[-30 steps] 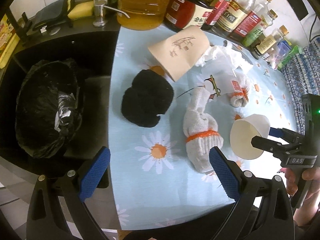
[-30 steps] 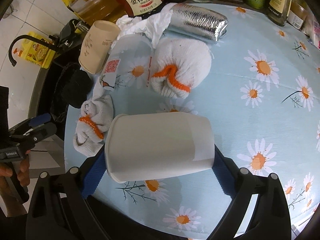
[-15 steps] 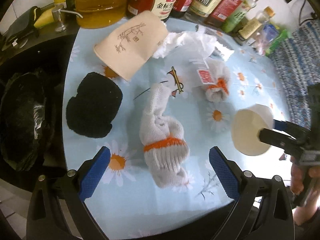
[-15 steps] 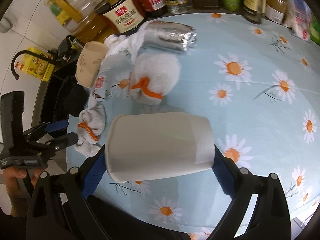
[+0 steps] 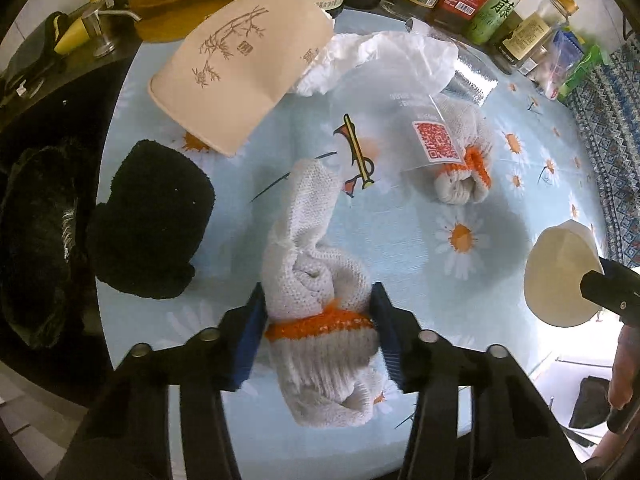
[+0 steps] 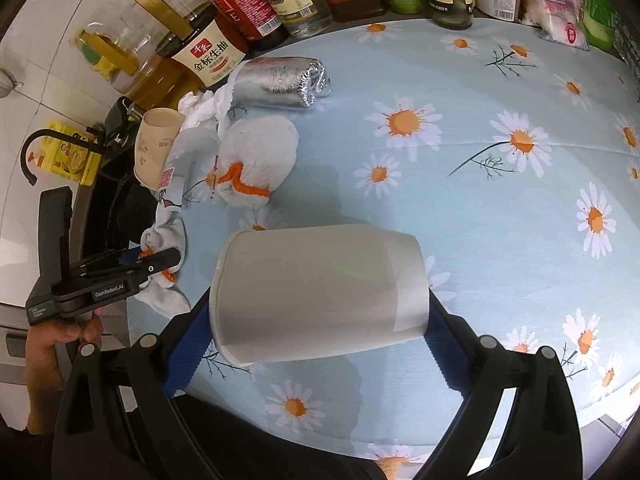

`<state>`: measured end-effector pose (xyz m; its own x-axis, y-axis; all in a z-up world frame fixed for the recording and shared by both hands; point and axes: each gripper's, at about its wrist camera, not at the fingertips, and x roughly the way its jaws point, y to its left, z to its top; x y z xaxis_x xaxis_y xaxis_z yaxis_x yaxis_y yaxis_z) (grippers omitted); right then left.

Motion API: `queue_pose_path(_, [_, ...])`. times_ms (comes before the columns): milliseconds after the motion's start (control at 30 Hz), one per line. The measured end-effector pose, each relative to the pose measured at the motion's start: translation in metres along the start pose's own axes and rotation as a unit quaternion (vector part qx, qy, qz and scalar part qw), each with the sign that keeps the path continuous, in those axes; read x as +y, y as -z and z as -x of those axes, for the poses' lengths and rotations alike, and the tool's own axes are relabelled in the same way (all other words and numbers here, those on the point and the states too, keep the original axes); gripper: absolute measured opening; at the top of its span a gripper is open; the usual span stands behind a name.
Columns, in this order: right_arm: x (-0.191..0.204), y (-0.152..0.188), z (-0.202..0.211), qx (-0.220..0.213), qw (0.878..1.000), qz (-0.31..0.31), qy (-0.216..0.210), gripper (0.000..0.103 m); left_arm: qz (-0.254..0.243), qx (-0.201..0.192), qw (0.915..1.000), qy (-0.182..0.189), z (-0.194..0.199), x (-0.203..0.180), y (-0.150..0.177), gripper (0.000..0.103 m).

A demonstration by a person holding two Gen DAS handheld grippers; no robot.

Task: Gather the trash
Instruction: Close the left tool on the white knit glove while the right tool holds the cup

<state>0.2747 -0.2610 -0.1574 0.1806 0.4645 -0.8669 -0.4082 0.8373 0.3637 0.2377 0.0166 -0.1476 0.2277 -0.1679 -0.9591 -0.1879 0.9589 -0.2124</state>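
Two grippers are working over the round table (image 6: pixel 460 208) in its pale blue daisy-printed cloth, and we are clearing it piece by piece toward the black-lined bin (image 5: pixel 36 248) sitting just off the table's edge. The right gripper (image 6: pixel 320 312) is pinching a white paper cup (image 6: pixel 320 292) sideways, pads pressing on its rim end and its base, clear of the cloth. The left gripper (image 5: pixel 318 332) has just been closing, and its blue ribbed pads are now squeezing the balled white knitted glove with the orange cuff band (image 5: pixel 316 292) at the near edge of the table. To do this step well, we are judging that the grip should stay across the thick cuff roll, since the loose knit tail could slip or drag; lifting straight up before swinging toward the bin should keep it from snagging the fuzzy black cloth bundle (image 5: pixel 152 224) just beside it. The knit is soft and will compress, so a firm squeeze seems right. Waiting behind are a beige printed paper cup lying on its side (image 5: pixel 236 76), crumpled white tissue (image 5: pixel 384 60), a second balled glove (image 5: pixel 464 164) under a clear plastic wrapper (image 5: pixel 400 120), and a silver foil roll (image 6: pixel 280 82).
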Motion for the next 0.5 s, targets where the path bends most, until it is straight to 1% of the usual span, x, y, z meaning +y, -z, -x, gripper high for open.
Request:
queue_pose_path(133, [-0.001, 0.001, -0.003, 0.004, 1.000, 0.003, -0.004, 0.094, -0.002, -0.004, 1.0000, -0.002, 0.001, -0.001, 0.001, 0.038])
queue_pose_path(233, [0.001, 0.000, -0.004, 0.005, 1.000, 0.007, -0.007, 0.094, 0.003, -0.008, 1.0000, 0.000, 0.003, 0.000, 0.002, 0.035])
queue_pose_path(500, [0.012, -0.002, -0.006, 0.006, 1.000, 0.016, -0.005, 0.094, 0.011, -0.024, 0.9996, 0.011, 0.018, 0.008, 0.007, 0.035])
